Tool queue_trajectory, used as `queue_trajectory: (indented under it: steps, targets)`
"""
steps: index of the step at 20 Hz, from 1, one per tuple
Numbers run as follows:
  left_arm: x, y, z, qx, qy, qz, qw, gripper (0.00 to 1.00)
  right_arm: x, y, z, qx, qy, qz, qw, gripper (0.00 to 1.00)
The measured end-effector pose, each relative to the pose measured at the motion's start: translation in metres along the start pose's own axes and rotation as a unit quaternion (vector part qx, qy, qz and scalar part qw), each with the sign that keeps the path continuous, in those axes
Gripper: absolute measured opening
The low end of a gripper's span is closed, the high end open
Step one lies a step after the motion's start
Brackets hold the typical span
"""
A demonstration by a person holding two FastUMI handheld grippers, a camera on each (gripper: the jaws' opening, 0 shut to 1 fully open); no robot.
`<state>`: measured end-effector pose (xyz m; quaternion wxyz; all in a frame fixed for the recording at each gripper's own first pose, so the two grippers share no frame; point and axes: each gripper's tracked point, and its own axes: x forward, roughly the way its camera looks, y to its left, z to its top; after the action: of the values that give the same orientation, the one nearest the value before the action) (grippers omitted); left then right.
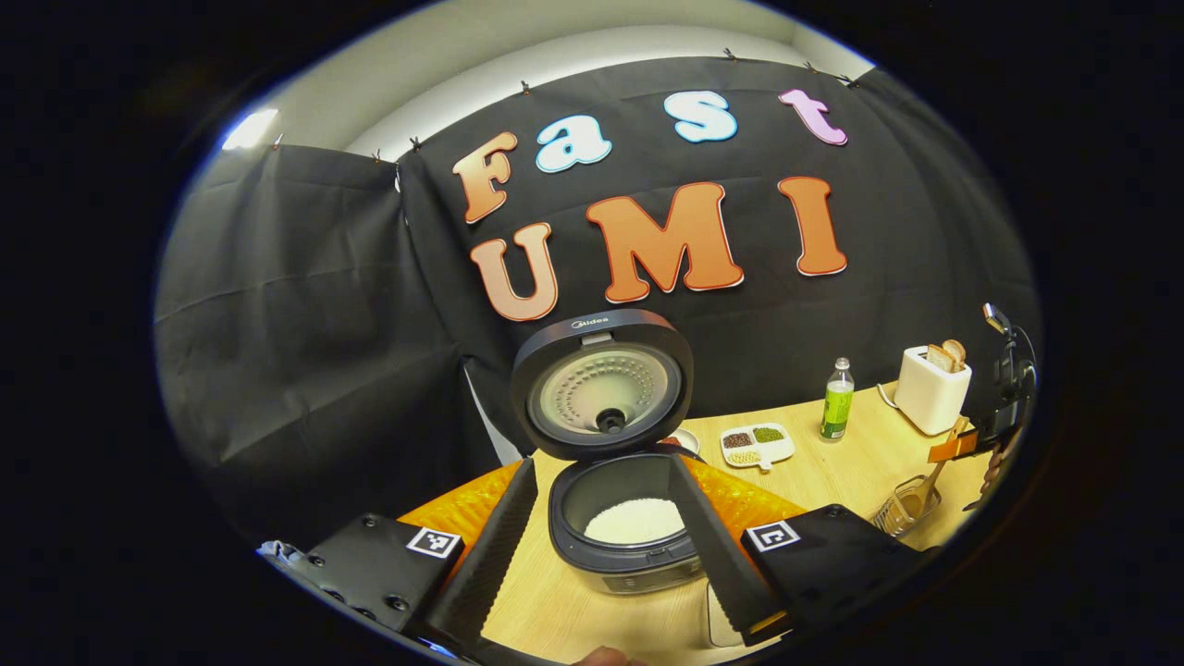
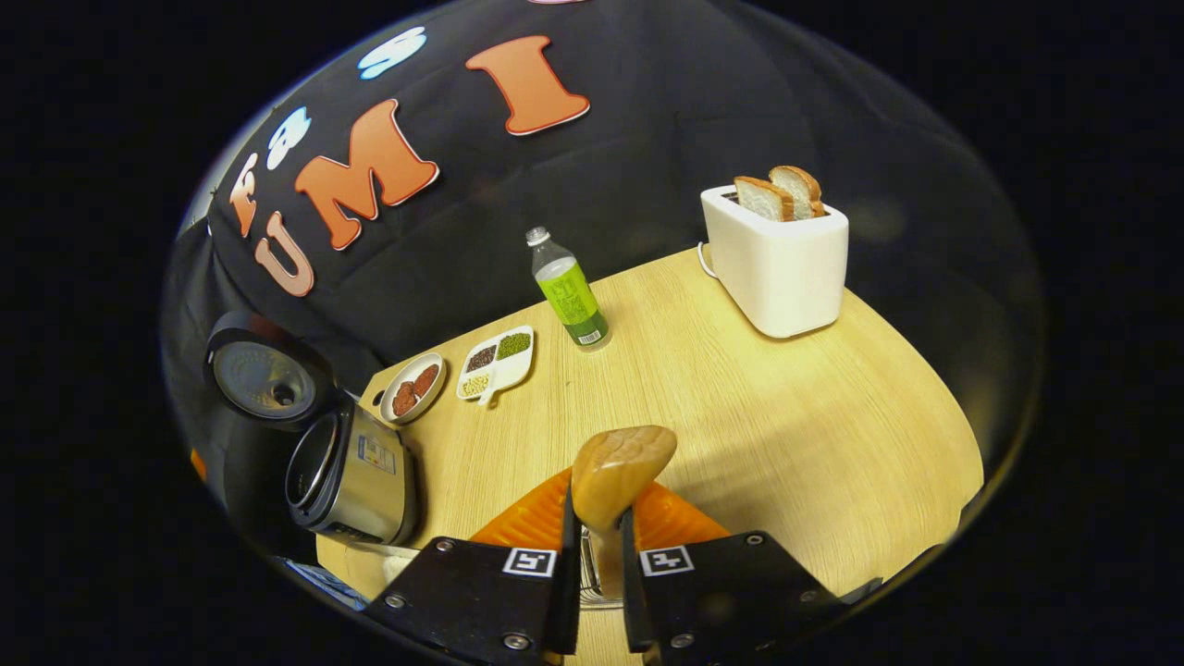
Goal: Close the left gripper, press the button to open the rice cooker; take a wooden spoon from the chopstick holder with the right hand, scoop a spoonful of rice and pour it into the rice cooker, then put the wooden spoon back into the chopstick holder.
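Left gripper view
Left tongs [image 1: 599,555]: stood apart, framing the cooker [image 1: 618,536] without touching it.
Cooker: one, lid [image 1: 603,383] up, white rice [image 1: 635,520] in the pot, on the table [image 1: 832,462].
Holder [image 1: 906,507]: one, at the table's right edge, spoon [image 1: 936,474] in it, right tongs [image 1: 962,444] at its handle.
Counted: one bottle [image 1: 837,400], one toaster [image 1: 931,388], one divided dish [image 1: 758,445].

Right gripper view
Right tongs [image 2: 598,555]: clamped on the spoon [image 2: 618,472], both fingers on its handle.
Step, judged: returning or lifting the spoon; keep it upright and straight over the holder.
Counted: two bread slices [image 2: 779,192], one toaster [image 2: 777,259], one bottle [image 2: 570,291], two dishes [image 2: 498,363], one cooker [image 2: 351,476].
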<state>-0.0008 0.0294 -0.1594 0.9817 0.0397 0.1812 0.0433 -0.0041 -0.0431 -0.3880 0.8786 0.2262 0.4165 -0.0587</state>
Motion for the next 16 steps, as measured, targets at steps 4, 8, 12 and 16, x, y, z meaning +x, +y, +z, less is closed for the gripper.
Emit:
queue_trajectory:
  steps: [4, 8, 12, 16]
  targets:
    - [0.014, 0.002, 0.021, 0.0, -0.017, -0.003, 1.0, 0.96, -0.004, -0.007, -0.003, 0.029, 0.029, -0.001, 0.999, 0.22]
    - [0.048, 0.027, 0.074, -0.026, -0.047, 0.012, 0.998, 0.87, -0.018, -0.019, 0.011, 0.032, 0.016, -0.018, 0.999, 0.42]
    - [0.104, 0.038, 0.108, -0.085, -0.03, -0.005, 0.996, 1.0, -0.043, -0.028, 0.057, -0.006, -0.041, -0.05, 0.998, 0.67]
    - [0.162, 0.032, 0.109, -0.128, 0.035, -0.037, 0.99, 0.88, -0.078, -0.024, 0.091, -0.051, -0.096, -0.066, 0.992, 0.81]
